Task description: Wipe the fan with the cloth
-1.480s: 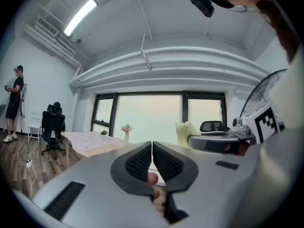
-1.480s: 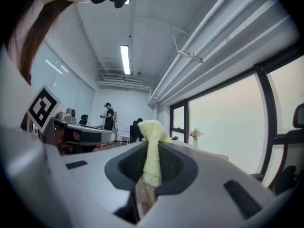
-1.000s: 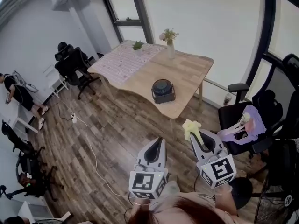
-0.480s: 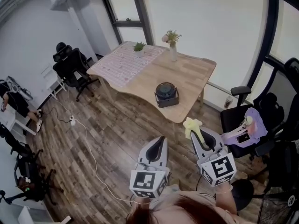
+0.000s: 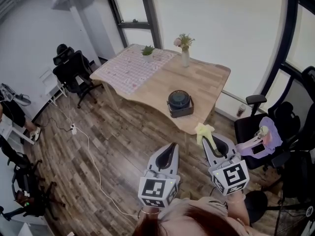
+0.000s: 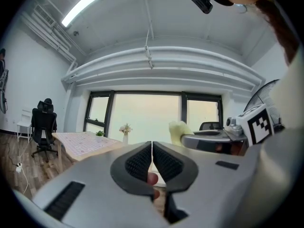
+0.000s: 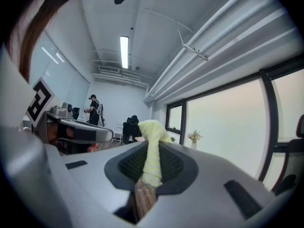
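Two grey plastic claws were held side by side, low before the body, both pointed forward. The left claw (image 5: 171, 147) was seen with its black ribbed pads (image 6: 138, 161) pressed together and nothing gripped between them. The right claw (image 5: 206, 142) was clamped on a pale yellow cloth (image 5: 203, 131), which was left sticking out beyond its tips.
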`<action>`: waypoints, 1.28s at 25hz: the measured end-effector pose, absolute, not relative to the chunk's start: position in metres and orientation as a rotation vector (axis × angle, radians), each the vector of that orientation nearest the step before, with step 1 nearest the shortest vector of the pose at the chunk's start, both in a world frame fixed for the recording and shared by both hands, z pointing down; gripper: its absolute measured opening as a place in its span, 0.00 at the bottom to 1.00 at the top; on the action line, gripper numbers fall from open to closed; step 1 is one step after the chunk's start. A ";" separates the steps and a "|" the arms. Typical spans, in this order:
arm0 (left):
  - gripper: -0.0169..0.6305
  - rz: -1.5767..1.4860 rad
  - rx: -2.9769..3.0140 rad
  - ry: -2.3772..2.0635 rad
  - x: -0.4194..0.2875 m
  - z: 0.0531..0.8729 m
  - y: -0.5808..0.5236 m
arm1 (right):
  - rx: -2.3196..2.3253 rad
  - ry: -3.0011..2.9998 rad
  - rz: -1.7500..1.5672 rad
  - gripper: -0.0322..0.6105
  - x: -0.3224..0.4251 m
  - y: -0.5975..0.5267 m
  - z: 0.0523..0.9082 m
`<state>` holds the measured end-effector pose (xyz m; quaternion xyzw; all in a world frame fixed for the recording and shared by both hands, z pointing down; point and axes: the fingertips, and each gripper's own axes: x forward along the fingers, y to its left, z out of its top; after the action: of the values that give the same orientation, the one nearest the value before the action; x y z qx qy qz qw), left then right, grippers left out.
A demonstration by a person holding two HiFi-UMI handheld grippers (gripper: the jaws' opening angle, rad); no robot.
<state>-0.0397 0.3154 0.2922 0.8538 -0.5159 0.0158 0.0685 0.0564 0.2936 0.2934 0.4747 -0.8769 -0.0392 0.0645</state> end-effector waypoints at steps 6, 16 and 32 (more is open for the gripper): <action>0.05 0.034 2.557 -1.543 -0.057 0.297 0.304 | 1.420 -2.612 -0.139 0.13 0.039 0.284 0.296; 0.05 0.044 2.508 -1.547 -0.071 0.310 0.287 | 1.389 -2.588 -0.122 0.13 0.031 0.262 0.310; 0.05 0.107 2.487 -1.586 -0.058 0.318 0.206 | 1.331 -2.614 -0.097 0.13 0.040 0.184 0.325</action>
<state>-0.0576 0.2064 0.3182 0.8389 -0.5349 0.0360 0.0946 0.0395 0.1845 0.3246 0.4510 -0.8859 -0.0330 0.1031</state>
